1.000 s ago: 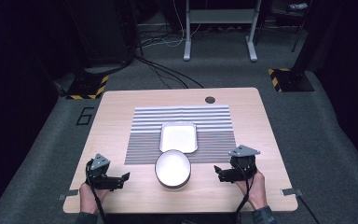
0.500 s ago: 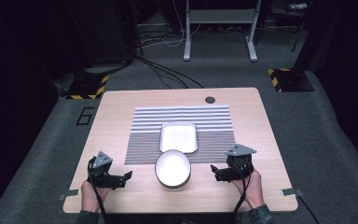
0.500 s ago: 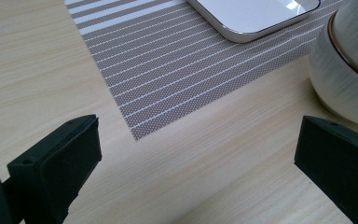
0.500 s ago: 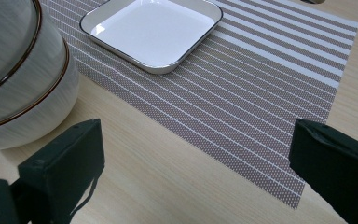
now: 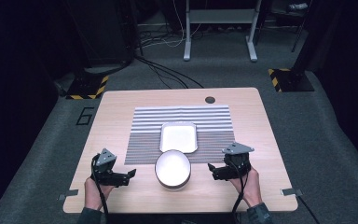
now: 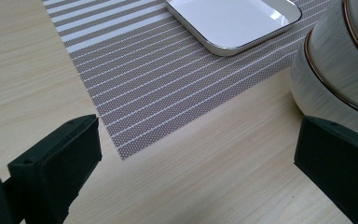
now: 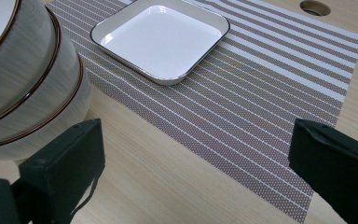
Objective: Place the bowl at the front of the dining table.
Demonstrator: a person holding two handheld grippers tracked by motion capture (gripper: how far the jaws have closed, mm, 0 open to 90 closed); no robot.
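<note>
A stack of white bowls (image 5: pixel 172 169) with thin brown rims stands at the near middle of the wooden table (image 5: pixel 116 107); the stack (image 6: pixel 335 65) shows at the right of the left gripper view and, as the bowls (image 7: pixel 23 79), at the left of the right gripper view. Behind it a white square plate (image 5: pixel 178 137) lies on a striped grey placemat (image 5: pixel 214 119). My left gripper (image 5: pixel 127 176) is open, left of the bowls, jaws pointing at them. My right gripper (image 5: pixel 213 171) is open, right of the bowls. Neither holds anything.
A round cable hole (image 5: pixel 209 99) sits near the table's far edge. Beyond the table are a grey carpet, cables, a metal stand's legs (image 5: pixel 219 51) and yellow-black floor markers (image 5: pixel 88 88). Bare wood lies on either side of the placemat.
Both grippers have shifted slightly toward the near edge of the table; the right one also moved a little left toward the bowls. Bowls and plate have not moved.
</note>
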